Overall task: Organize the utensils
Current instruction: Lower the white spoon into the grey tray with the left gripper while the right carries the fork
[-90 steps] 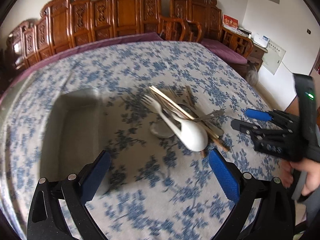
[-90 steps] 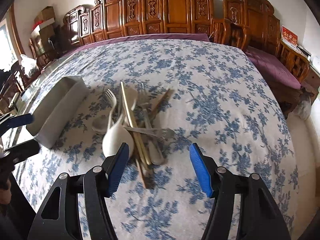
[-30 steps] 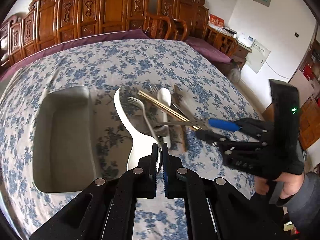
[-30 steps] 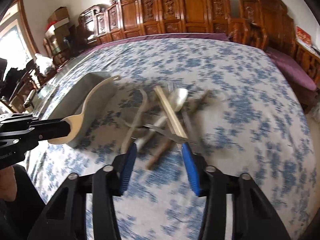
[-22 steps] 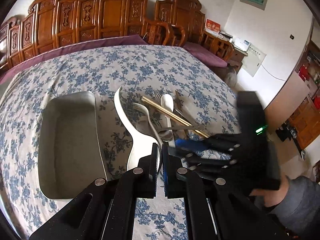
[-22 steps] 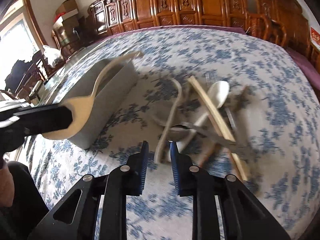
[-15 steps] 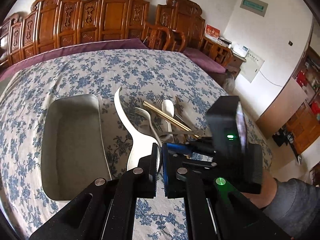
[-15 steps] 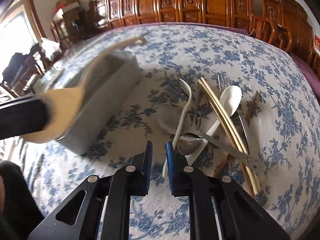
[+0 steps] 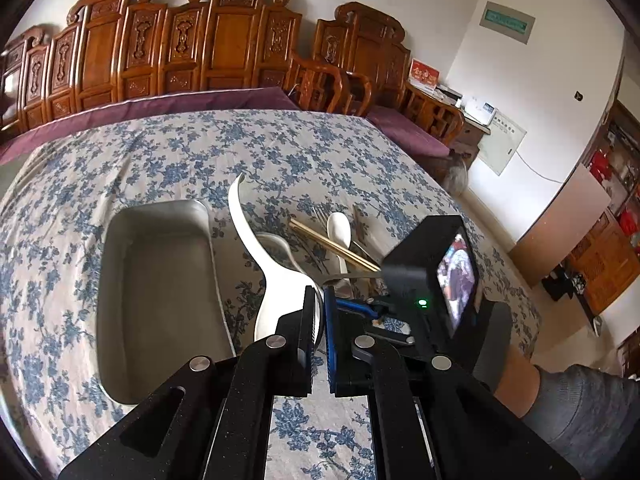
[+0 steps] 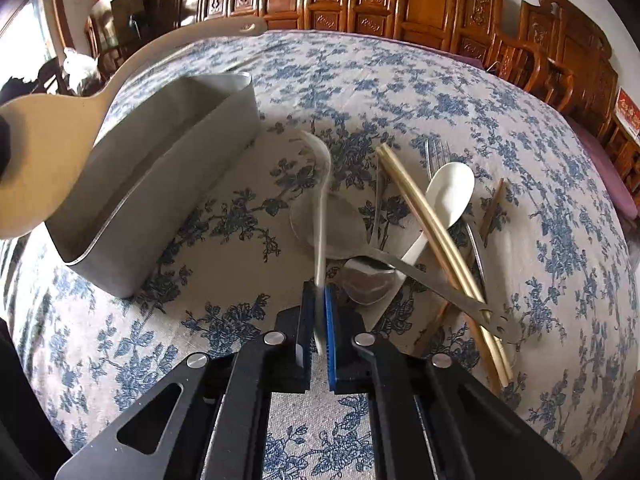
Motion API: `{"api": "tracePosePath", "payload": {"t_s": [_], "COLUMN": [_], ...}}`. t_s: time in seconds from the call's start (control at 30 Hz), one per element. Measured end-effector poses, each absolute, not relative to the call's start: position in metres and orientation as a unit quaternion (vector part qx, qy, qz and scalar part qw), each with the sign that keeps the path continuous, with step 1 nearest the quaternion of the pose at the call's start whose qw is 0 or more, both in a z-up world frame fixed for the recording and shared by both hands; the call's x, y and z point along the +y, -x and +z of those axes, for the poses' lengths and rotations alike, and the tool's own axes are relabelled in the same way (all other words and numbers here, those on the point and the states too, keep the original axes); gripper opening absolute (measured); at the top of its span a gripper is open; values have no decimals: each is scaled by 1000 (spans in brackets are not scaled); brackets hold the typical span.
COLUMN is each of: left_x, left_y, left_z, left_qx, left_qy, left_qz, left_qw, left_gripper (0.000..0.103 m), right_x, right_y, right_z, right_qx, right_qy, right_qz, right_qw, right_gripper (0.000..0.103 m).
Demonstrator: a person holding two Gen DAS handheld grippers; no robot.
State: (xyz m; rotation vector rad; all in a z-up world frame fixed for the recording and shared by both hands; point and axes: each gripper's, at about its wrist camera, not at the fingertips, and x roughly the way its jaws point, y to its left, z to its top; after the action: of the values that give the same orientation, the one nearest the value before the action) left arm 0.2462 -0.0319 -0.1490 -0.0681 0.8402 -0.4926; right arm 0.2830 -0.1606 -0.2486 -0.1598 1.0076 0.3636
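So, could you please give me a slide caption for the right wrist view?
Right gripper shut on a pale fork beside the utensil pile, metal tray to its left.
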Motion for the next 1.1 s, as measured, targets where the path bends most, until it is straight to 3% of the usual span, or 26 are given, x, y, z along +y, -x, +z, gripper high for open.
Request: {"api": "tracePosePath", "payload": {"t_s": [0.47,0.8,1.1], "left_x": [21,45,60], "left_y": [-263,-283,-290], "left_z": [-157,-197,-196], "left_qx": [437,475,471], "left_qy": [18,43,57], "left_qz": [-195,-166,-138], "left_qw": [878,863,869], "left_gripper": [4,4,5], "right_x": [-142,-114,-101], "right_y": [-267,-258,-257], "right_z": [-178,-172,-172], "right_qx": [417,420,427], "right_qy": [30,31,33], "right_qz": [213,239,246], "right_qw": [883,875,869], "right_gripper": [6,6,6]}}
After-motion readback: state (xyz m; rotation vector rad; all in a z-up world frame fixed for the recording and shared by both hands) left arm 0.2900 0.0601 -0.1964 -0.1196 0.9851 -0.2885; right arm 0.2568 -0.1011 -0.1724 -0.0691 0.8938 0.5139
